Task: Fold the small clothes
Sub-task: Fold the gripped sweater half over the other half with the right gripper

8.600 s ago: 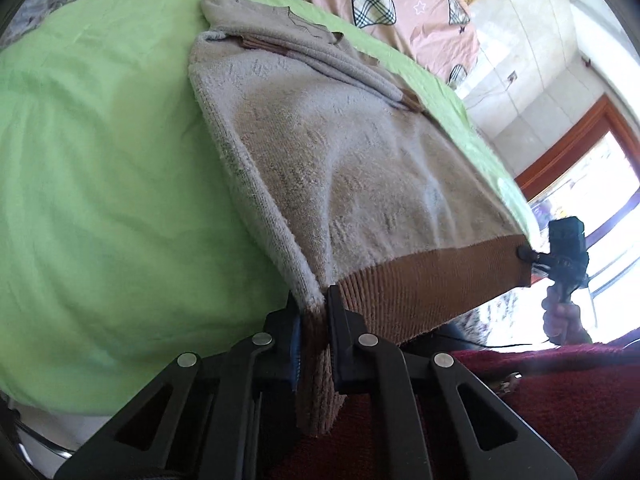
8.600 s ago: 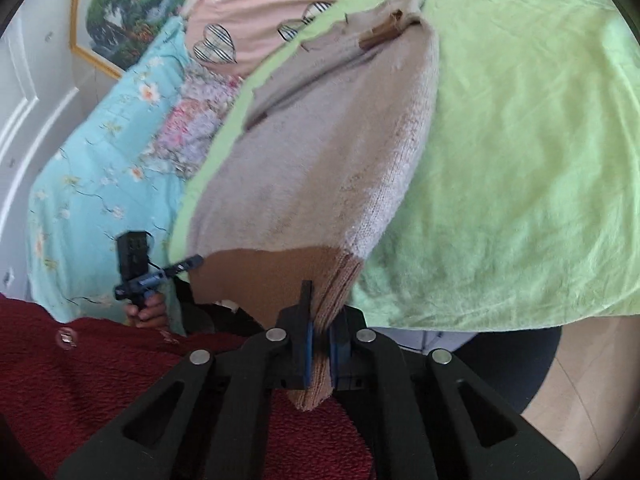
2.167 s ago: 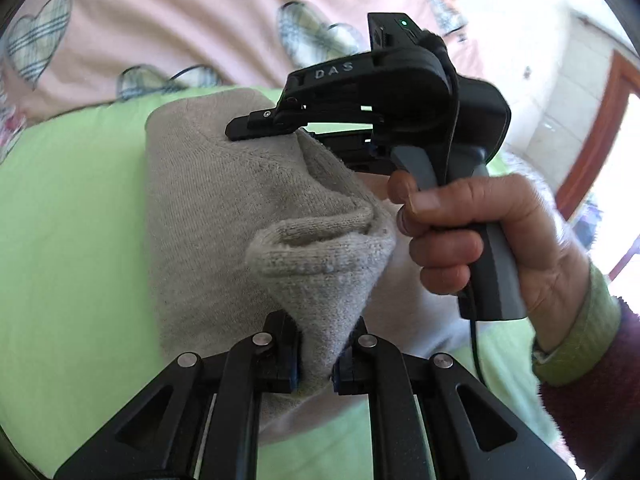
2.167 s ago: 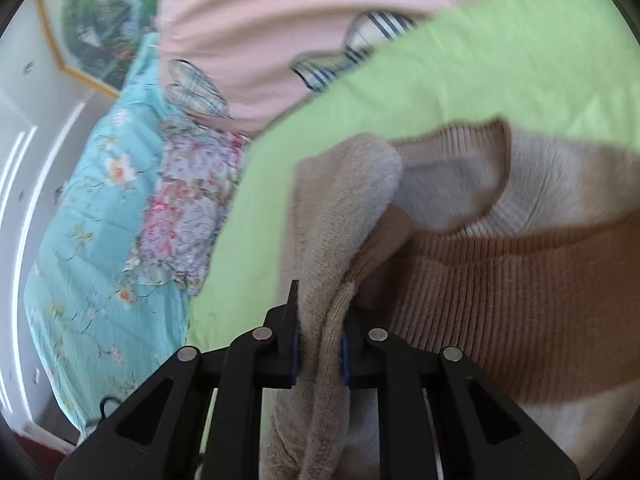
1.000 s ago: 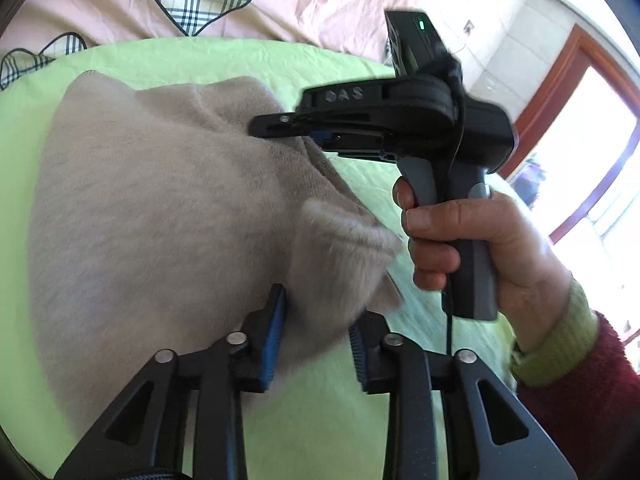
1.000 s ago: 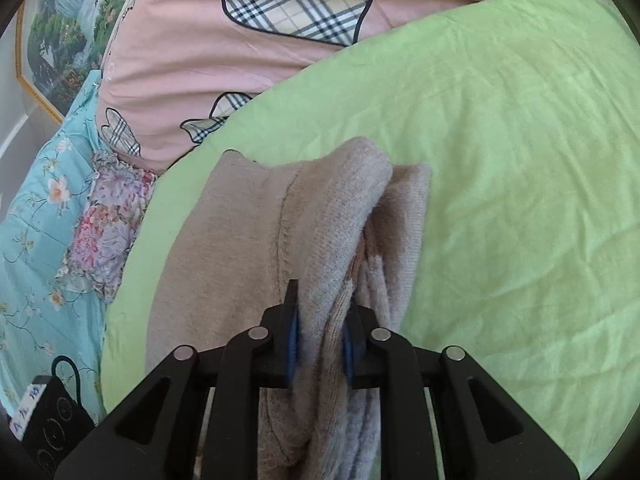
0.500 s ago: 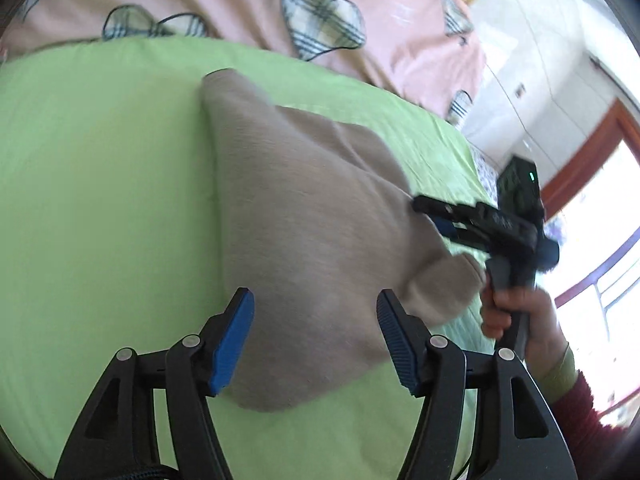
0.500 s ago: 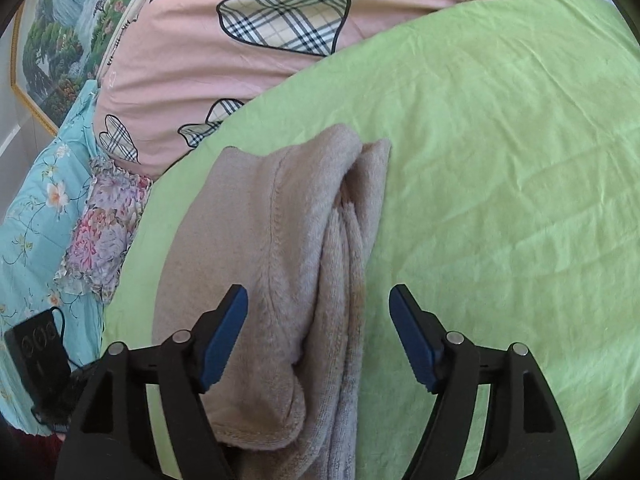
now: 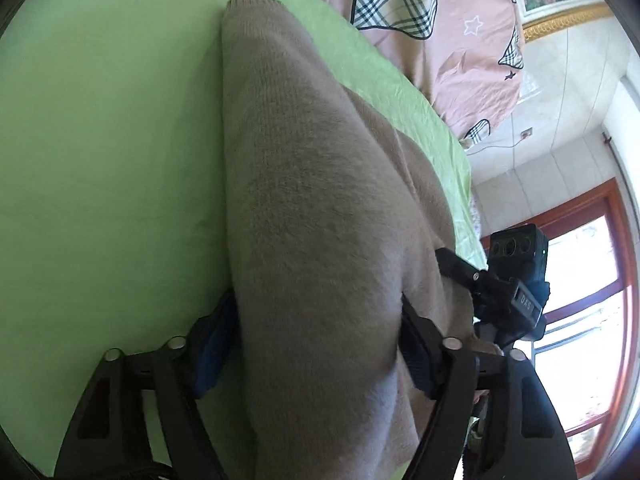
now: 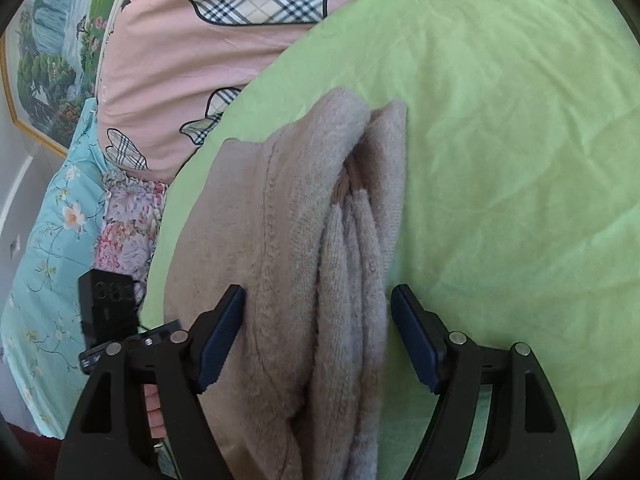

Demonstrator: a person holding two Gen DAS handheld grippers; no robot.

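A small beige knitted sweater (image 9: 312, 208) lies folded on the green sheet (image 9: 100, 140). My left gripper (image 9: 320, 344) is open, its blue-padded jaws standing on either side of the folded bundle's near end. My right gripper (image 10: 318, 332) is open too, its jaws straddling the sweater (image 10: 316, 232) at the stacked fold edges, where a brown rib band peeks out. The right gripper also shows in the left wrist view (image 9: 516, 280), at the sweater's right side. The left gripper's body shows in the right wrist view (image 10: 106, 312), at the left.
A pink quilt with plaid hearts (image 10: 224, 24) lies at the far side of the green sheet (image 10: 500, 120). A turquoise floral cover (image 10: 44, 248) is at the left. A framed picture (image 10: 52, 56) hangs on the wall. A red-framed window (image 9: 592, 280) is at the right.
Both grippers have let go of the sweater and stand open. They have moved in closer, so the folded bundle now sits between each pair of jaws.
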